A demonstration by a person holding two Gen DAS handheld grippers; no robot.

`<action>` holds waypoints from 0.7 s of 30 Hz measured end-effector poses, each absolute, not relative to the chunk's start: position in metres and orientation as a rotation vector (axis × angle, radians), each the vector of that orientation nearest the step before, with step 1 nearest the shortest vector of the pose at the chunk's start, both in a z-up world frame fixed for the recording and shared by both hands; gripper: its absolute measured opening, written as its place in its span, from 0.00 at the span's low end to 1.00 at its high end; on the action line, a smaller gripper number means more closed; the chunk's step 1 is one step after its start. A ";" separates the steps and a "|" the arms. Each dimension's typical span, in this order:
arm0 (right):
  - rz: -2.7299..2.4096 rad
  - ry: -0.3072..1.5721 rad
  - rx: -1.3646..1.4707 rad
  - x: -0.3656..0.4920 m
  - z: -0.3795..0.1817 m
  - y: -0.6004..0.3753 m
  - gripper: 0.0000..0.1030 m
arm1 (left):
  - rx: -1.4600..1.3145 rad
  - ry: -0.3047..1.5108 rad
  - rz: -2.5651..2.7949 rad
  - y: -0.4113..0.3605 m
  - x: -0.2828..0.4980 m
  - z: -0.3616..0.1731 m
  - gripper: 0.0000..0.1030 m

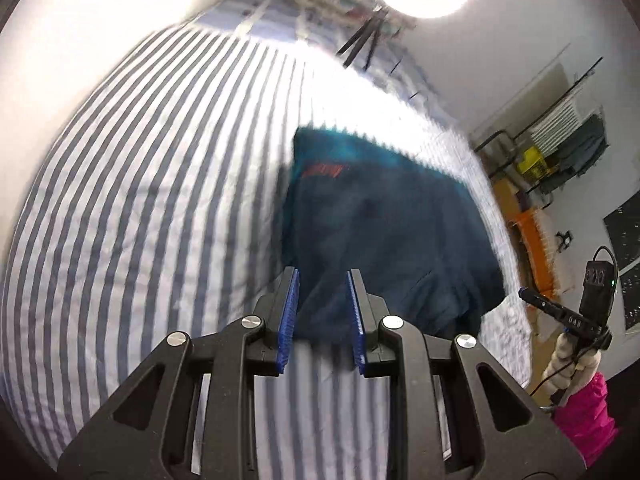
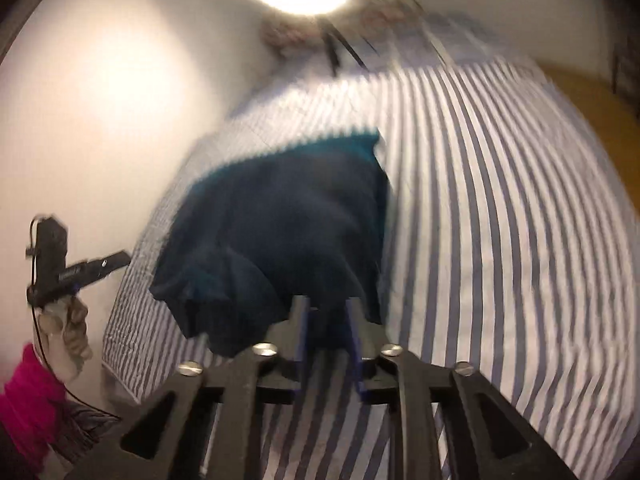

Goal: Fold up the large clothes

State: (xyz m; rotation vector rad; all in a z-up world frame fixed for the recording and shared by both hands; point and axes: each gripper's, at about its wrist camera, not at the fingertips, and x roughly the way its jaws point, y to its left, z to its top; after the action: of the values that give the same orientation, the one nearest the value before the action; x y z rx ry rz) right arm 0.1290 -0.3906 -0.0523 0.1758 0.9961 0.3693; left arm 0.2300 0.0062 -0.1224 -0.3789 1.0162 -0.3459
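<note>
Hovering fingers (image 1: pixel 322 280) parted above teal garment (image 1: pixel 384 216).

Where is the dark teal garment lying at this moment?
The dark teal garment lies bunched on the blue-and-white striped bedsheet, just ahead of both grippers; in the left wrist view it sits right of centre, near the bed's right edge.

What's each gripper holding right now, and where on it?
Nothing, it seems. Left gripper is open short of the teal garment; right gripper is open at its near hem, no pinch visible.
</note>
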 end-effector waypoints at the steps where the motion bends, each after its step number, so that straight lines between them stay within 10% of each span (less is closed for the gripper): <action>1: 0.379 0.972 0.144 0.136 -0.048 -0.383 0.34 | -0.375 1.008 -0.352 0.004 0.234 -0.119 0.22; 21: 0.410 1.006 -0.010 0.293 -0.112 -0.310 0.30 | -0.285 1.014 -0.406 -0.084 0.369 -0.153 0.22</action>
State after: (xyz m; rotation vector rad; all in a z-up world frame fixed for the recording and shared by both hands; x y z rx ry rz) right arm 0.2926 -0.3097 -0.1120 -0.0103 1.0060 0.4096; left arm 0.3687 -0.0844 -0.1534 -0.2848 1.0144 -0.4064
